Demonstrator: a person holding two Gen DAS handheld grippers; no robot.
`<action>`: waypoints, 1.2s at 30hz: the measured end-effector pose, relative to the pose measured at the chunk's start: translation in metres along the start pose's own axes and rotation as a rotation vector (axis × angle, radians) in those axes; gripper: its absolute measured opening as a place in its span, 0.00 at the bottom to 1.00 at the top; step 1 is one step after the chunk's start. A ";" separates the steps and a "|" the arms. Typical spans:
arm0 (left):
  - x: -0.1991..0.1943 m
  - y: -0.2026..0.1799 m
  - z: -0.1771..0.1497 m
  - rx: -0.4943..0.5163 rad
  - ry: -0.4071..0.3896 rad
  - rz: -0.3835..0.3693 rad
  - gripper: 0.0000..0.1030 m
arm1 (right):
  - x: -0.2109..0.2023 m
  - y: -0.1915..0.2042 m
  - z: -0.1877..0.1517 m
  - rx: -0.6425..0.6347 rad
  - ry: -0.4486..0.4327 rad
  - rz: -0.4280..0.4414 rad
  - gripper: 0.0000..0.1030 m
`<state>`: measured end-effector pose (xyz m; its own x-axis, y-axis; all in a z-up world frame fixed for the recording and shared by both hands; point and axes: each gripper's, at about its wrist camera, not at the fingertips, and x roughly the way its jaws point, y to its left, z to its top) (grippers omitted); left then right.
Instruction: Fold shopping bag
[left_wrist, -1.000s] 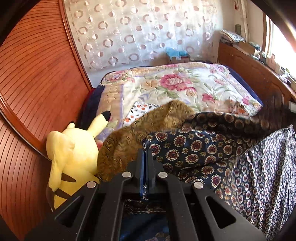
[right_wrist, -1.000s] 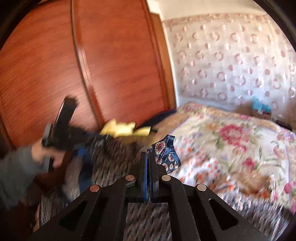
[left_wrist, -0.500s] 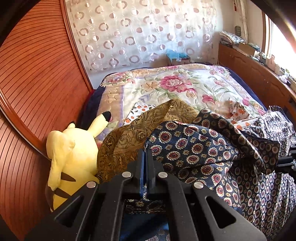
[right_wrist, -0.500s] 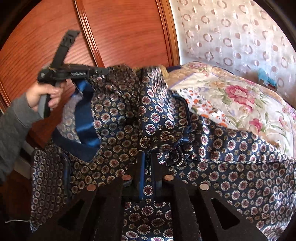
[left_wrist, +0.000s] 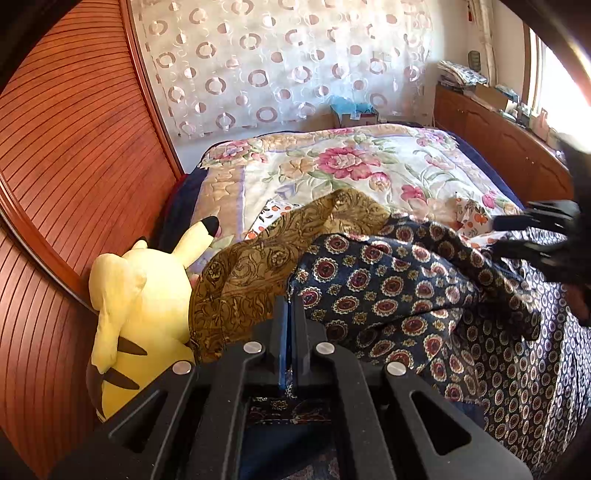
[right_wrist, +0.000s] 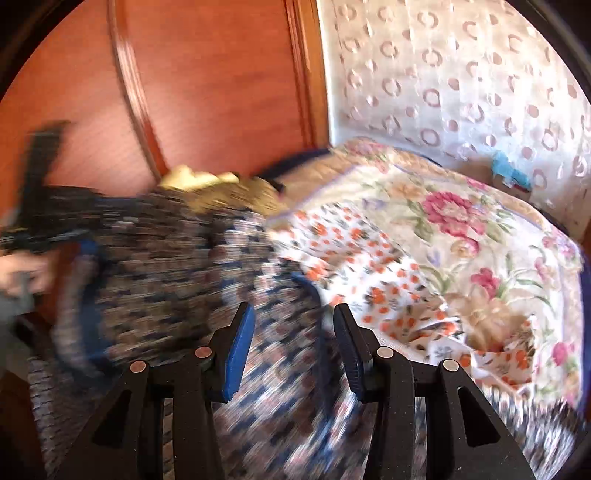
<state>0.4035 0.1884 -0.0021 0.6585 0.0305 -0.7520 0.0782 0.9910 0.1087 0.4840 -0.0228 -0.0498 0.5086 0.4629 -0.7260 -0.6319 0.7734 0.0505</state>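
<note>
The shopping bag (left_wrist: 388, 280), navy cloth printed with red and cream medallions, was spread in loose folds over the near part of the bed. One edge of it was pinched between the closed jaws of the left gripper (left_wrist: 287, 317), whose blue pads were pressed together on the cloth. Seen from the right wrist, the bag (right_wrist: 177, 266) was smeared by motion and hung from that left gripper (right_wrist: 55, 218) at the far left, near a hand (right_wrist: 22, 269) and a grey sleeve.

The jaws of the right gripper (right_wrist: 291, 325) had just been opening; they stood apart with blurred bag cloth seen behind the gap, and the pads were not pressed on it. From the left wrist the same gripper (left_wrist: 535, 232) was seen as a dark blur at the bag's right edge.

A brown gold-patterned cloth (left_wrist: 266, 266) lay against the bag's left edge, touching a yellow plush toy (left_wrist: 136, 302) that was wedged beside the ribbed wooden wardrobe (left_wrist: 66, 155). Beyond the bag, the floral quilt (left_wrist: 351, 170) lay flat and bare up to the bed's far edge, with an orange-flowered white cloth (right_wrist: 369, 280) crumpled just beside the bag. A wooden sideboard (left_wrist: 498, 147) ran along the right of the bed, under the window, and a circle-patterned curtain (left_wrist: 280, 59) closed the far wall.
</note>
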 end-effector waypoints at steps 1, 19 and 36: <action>0.001 0.000 -0.001 0.004 0.004 0.001 0.02 | 0.015 -0.001 0.003 0.009 0.037 0.008 0.45; 0.012 0.002 0.009 0.002 0.003 -0.006 0.02 | -0.004 -0.013 0.036 0.047 -0.029 0.042 0.02; 0.032 0.006 0.041 -0.031 -0.012 0.029 0.02 | -0.107 0.079 -0.023 -0.091 -0.192 0.315 0.02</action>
<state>0.4555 0.1901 0.0011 0.6688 0.0582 -0.7412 0.0353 0.9933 0.1099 0.3662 -0.0212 0.0159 0.3758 0.7515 -0.5422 -0.8198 0.5425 0.1836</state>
